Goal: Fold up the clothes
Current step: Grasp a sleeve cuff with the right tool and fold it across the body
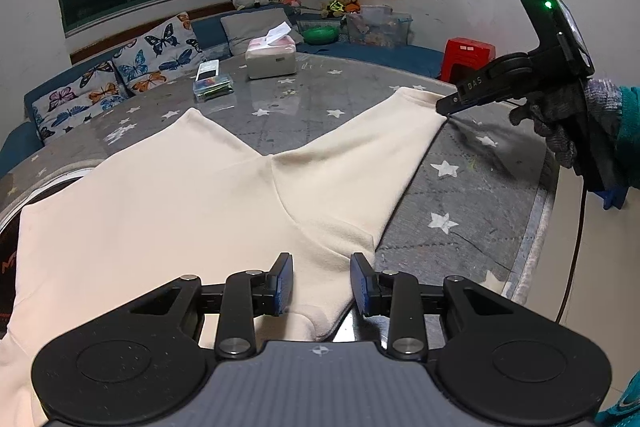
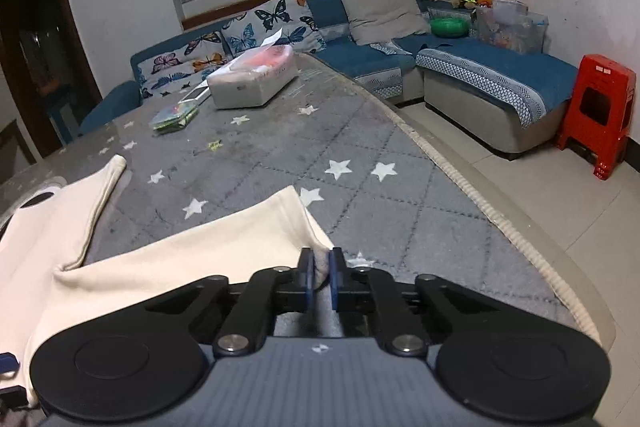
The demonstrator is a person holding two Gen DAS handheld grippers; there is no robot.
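Note:
Cream-coloured shorts (image 1: 192, 203) lie spread flat on the grey star-patterned table cover (image 1: 304, 95), legs pointing away. My left gripper (image 1: 322, 281) is open, its blue pads either side of the near waist corner of the shorts. My right gripper (image 1: 442, 107) is at the far right leg hem. In the right wrist view the right gripper (image 2: 319, 269) is shut on the corner of that leg hem (image 2: 280, 211). The other leg (image 2: 108, 171) lies flat to the left.
A white tissue box (image 1: 272, 57), a small plastic box (image 1: 214, 87) and a flat packet (image 1: 208, 71) sit at the table's far side. A blue sofa with butterfly cushions (image 1: 120, 67) stands behind. A red stool (image 2: 600, 111) stands on the floor to the right.

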